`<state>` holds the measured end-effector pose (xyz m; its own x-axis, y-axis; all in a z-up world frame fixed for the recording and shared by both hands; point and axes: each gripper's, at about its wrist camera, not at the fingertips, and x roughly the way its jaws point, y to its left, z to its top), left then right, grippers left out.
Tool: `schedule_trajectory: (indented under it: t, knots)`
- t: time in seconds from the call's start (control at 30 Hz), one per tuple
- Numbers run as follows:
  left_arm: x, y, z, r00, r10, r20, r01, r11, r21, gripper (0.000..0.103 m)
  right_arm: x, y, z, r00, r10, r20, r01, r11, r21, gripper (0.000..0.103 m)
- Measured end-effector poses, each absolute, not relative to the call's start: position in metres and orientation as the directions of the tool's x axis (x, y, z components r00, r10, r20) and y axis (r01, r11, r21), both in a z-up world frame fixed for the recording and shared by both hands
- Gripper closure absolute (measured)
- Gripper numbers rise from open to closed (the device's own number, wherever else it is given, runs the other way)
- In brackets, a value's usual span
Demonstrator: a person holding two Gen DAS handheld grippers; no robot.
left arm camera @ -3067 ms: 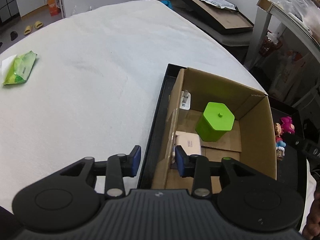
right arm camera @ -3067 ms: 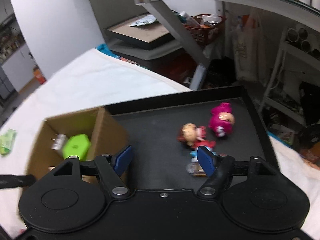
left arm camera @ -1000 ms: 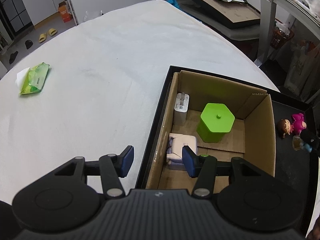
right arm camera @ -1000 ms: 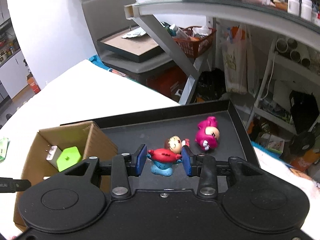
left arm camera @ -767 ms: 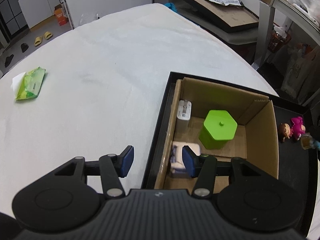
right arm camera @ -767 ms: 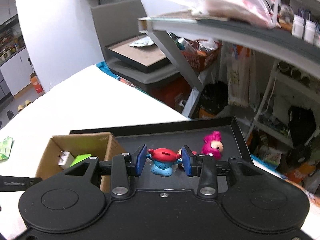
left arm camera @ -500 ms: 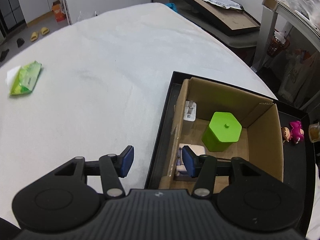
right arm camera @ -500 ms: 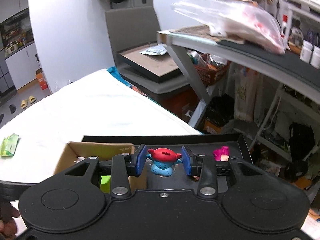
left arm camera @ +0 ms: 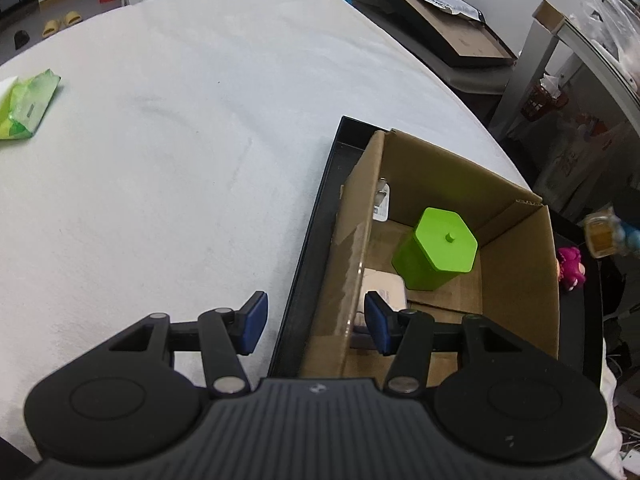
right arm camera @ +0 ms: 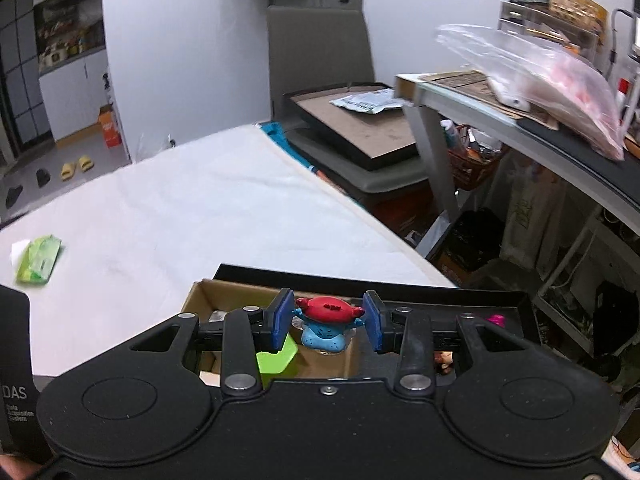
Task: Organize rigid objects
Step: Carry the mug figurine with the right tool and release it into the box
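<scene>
- cardboard box (left arm camera: 516,280) — matt brown, taped edge glossy
- green container (left arm camera: 436,250) — smooth plastic
- worktop (left arm camera: 180,152) — white cloth, slightly rough
- tray (left arm camera: 316,216) — matt black

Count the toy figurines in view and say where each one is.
3. The blue figurine is in the right gripper; the pink figurine and a brown-haired figurine lie on the black tray. Others may be hidden.

We count one cardboard box (left arm camera: 516,280), one green hexagonal container (left arm camera: 436,250), two white chargers (left arm camera: 382,204), three toy figures (right arm camera: 326,328), and one green packet (left arm camera: 26,110).
</scene>
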<state>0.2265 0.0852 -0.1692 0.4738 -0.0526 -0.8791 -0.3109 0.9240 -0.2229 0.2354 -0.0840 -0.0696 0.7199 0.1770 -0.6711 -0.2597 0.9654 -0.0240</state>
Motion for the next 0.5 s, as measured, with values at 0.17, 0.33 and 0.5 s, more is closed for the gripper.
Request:
schedule_trajectory:
  t: [0.17,0.33,0.5]
  knots:
    - [0.223,0.094,-0.171,0.481,-0.102,-0.871,-0.309,0.909,-0.278,0.051,0.236,-0.066,-0.076,0.702,0.161,-0.693,-0.275,0.960,-0.056,0.066]
    - [0.219,0.094,-0.171,0.492,-0.151,-0.857,-0.282,0.904,-0.321,0.051,0.243,-0.055,-0.085,0.690,0.134,-0.711,-0.271,0.959,-0.082,0.065]
    - [0.218,0.098,-0.175,0.504,-0.206,-0.839,-0.283,0.878,-0.386,0.085,0.251,-0.046,-0.094,0.674,0.108,-0.730,-0.280,0.953,-0.118,0.065]
